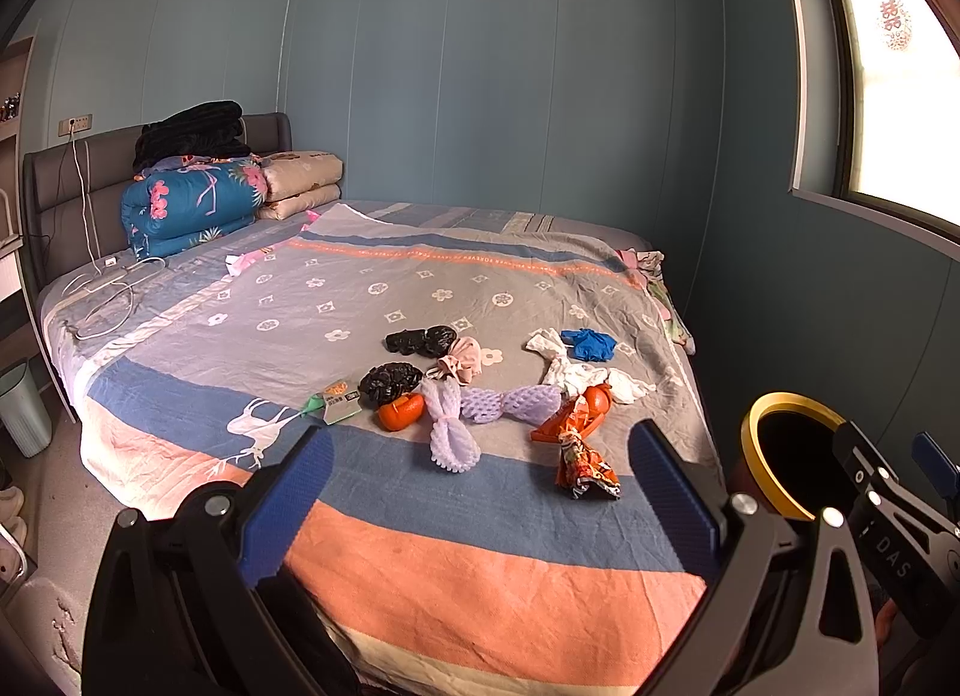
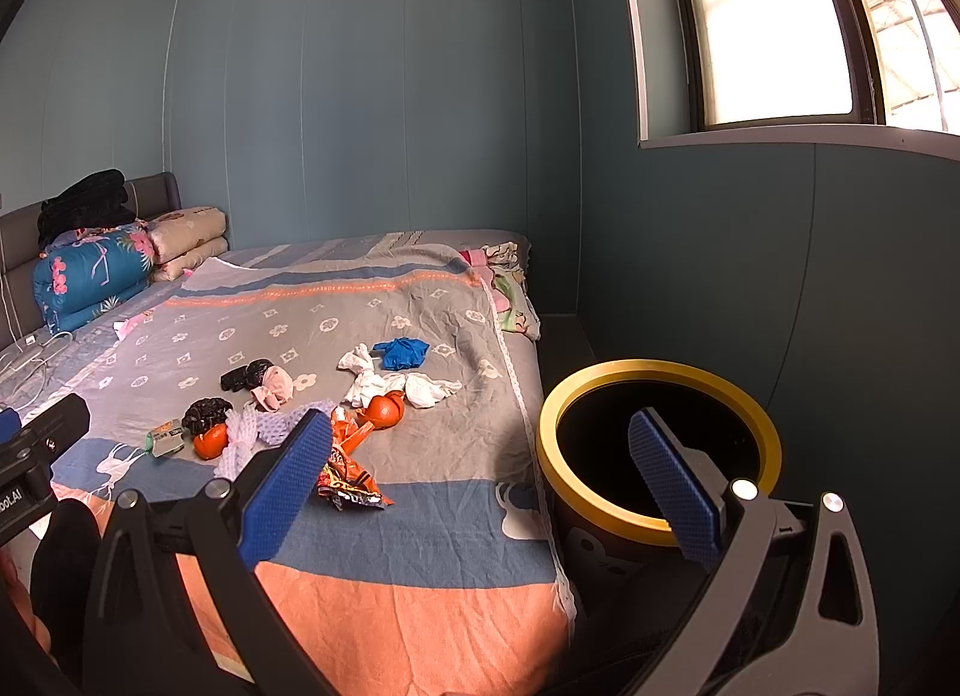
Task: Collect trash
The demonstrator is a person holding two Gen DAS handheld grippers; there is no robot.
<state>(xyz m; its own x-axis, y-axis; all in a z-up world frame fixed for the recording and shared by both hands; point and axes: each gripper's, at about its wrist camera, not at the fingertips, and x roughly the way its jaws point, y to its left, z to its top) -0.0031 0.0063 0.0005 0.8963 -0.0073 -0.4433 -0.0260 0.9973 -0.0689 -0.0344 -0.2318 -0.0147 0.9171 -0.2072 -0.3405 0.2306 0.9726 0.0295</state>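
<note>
Trash lies scattered on the bed [image 1: 420, 546]: an orange snack wrapper [image 1: 585, 465] [image 2: 348, 471], purple foam fruit nets [image 1: 474, 414], two orange peels [image 1: 401, 413] [image 2: 384, 409], black crumpled bags [image 1: 390, 381], white tissues [image 1: 579, 375], a blue glove [image 1: 589, 343] [image 2: 401, 352], a pink wad [image 1: 463, 359] and a small green packet [image 1: 337, 401]. A black bin with a gold rim [image 2: 657, 447] [image 1: 786, 462] stands beside the bed's right edge. My left gripper [image 1: 480, 486] is open and empty above the near bedcover. My right gripper [image 2: 480, 474] is open and empty, its right finger over the bin's mouth.
Folded quilts [image 1: 192, 204] and pillows [image 1: 300, 180] are stacked at the headboard. White charger cables [image 1: 108, 288] lie on the bed's far left. A pale bin [image 1: 24, 408] stands on the floor at left. A window [image 2: 774, 24] and blue walls close in the right side.
</note>
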